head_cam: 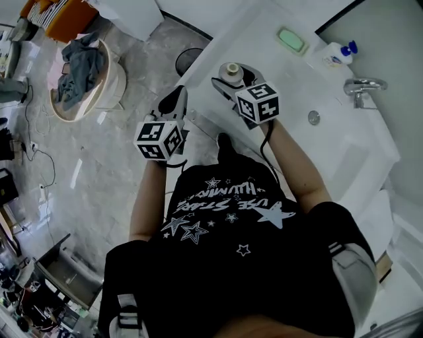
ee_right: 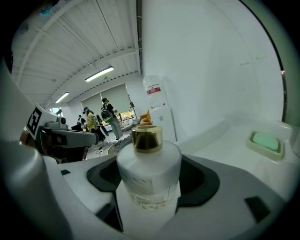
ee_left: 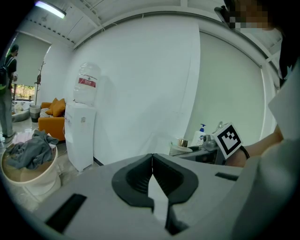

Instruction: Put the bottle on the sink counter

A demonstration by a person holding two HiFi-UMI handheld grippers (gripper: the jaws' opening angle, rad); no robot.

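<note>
- Right gripper point(head_cam: 232, 78): jaws clamped on either side of the bottle point(ee_right: 148, 164), which is white and frosted with a gold cap and stands upright between them.
- Left gripper point(ee_left: 152, 173): jaws pressed together with nothing in them. Held off to the side over the floor point(head_cam: 99, 171), pointing into the room.
- Bottle position: in the head view it sits over the near corner of the sink counter point(head_cam: 258, 39). Can't tell if the base touches the top.
- Step, as I judge it: the placing stage, with the bottle brought to the counter and not yet let go.
- Next move likely needs the base lowered flat onto a bare patch, the jaws then spread, and the gripper backed straight off so the bottle doesn't tip.
- Counter: white and smooth. A green soap dish point(head_cam: 291, 41) lies further in, well apart from the bottle. A pump dispenser point(head_cam: 337, 54) and a faucet point(head_cam: 360, 87) stand near the basin.
- Room: grey marble-look floor and white walls. A round basket of grey clothes point(head_cam: 82, 79), a water dispenser point(ee_left: 80, 136) and an orange sofa point(head_cam: 63, 16) are beyond.
</note>
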